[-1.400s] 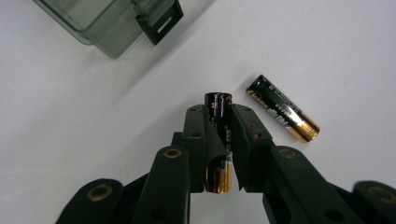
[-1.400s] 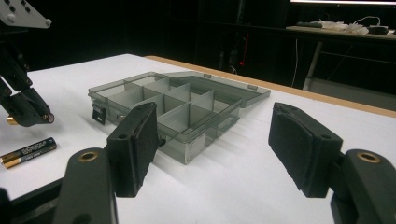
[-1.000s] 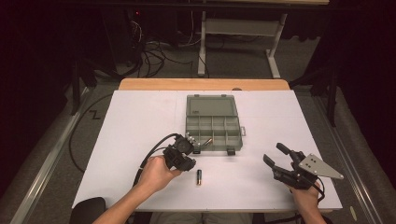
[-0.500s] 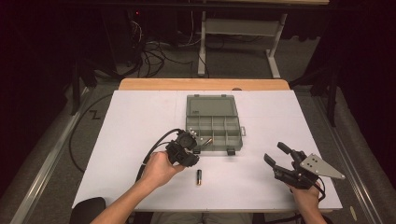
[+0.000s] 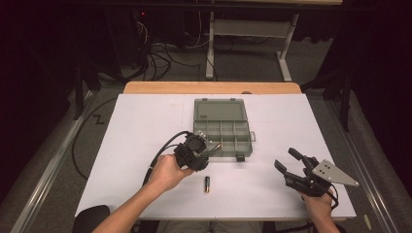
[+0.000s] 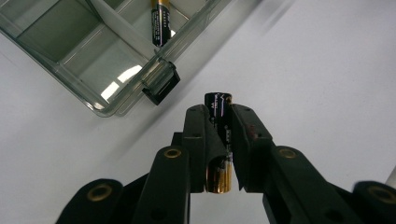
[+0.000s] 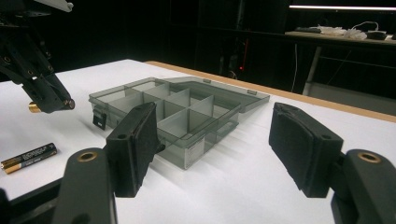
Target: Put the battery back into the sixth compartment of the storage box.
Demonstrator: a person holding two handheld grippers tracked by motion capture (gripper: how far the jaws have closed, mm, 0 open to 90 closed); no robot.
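left gripper [image 6: 218, 140]: jaws closed on a black-and-gold battery [image 6: 219, 112], held lengthwise between the pads, its middle hidden by them. it hangs over the white surface [image 5: 145, 121], just beside the near-left corner of the grey compartment box [image 5: 245, 145], by the latch [image 6: 161, 84]. a second battery [image 6: 160, 23] lies in a box compartment, its top cut off by the frame edge. a third battery [image 5: 206, 184] lies loose on the surface near the left hand [image 5: 167, 172]. right gripper [image 5: 291, 165]: jaws wide open, nothing between them, well apart from the box.
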